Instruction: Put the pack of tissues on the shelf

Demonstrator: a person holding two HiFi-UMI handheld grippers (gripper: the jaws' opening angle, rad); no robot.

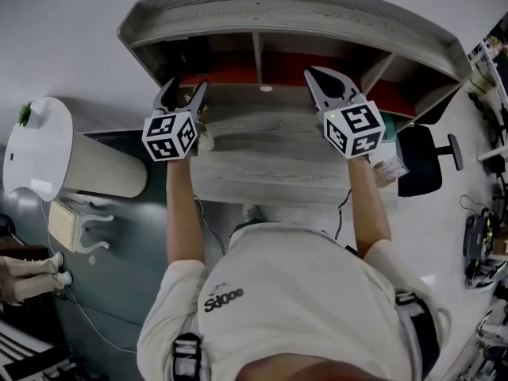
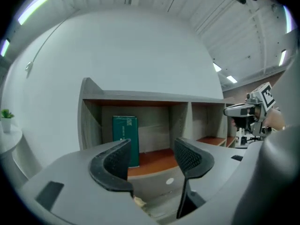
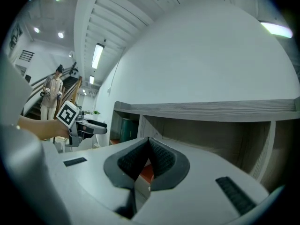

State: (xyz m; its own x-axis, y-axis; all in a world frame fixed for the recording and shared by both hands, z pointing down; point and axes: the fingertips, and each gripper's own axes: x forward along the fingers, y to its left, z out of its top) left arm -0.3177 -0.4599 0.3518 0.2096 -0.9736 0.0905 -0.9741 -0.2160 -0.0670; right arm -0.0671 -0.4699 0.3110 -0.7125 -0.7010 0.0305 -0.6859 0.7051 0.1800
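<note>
The pack of tissues [image 2: 125, 139] is a dark green pack that stands upright in the leftmost compartment of the wooden shelf [image 2: 150, 97], on its red-brown floor. My left gripper [image 2: 153, 144] is held in front of that compartment, apart from the pack, open with nothing between its jaws. The right gripper view shows the pack [image 3: 127, 129] far off to the left. My right gripper [image 3: 149, 142] is shut and empty, before the shelf's right half. In the head view both grippers, left [image 1: 187, 87] and right [image 1: 315, 73], hover over the desk [image 1: 270, 161] at the shelf's [image 1: 286, 10] front.
A small crumpled scrap [image 1: 205, 140] lies on the desk by my left gripper. A black office chair [image 1: 425, 157] stands to the right. A white round table [image 1: 36, 145] with a small plant is on the left. A person [image 3: 50, 95] stands far off.
</note>
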